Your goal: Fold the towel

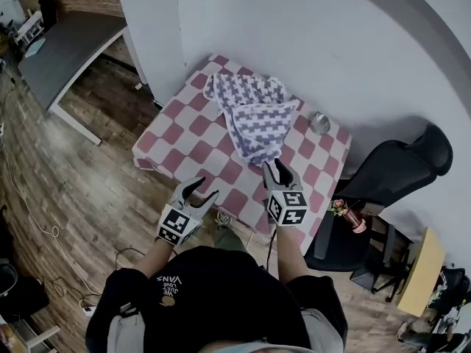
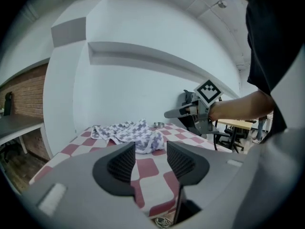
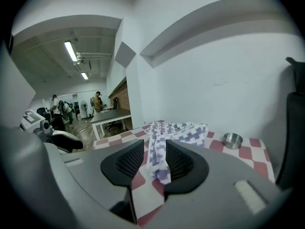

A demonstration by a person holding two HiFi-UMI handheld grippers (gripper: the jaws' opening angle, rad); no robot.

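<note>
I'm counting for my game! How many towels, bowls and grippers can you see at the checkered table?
Towel: 1
Metal bowl: 1
Grippers: 2, the left gripper and the right gripper
Total: 4

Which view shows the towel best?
Head view: the whole crumpled towel shows from above. The left gripper view gives only a low side-on strip; in the right gripper view its near end is partly hidden.
</note>
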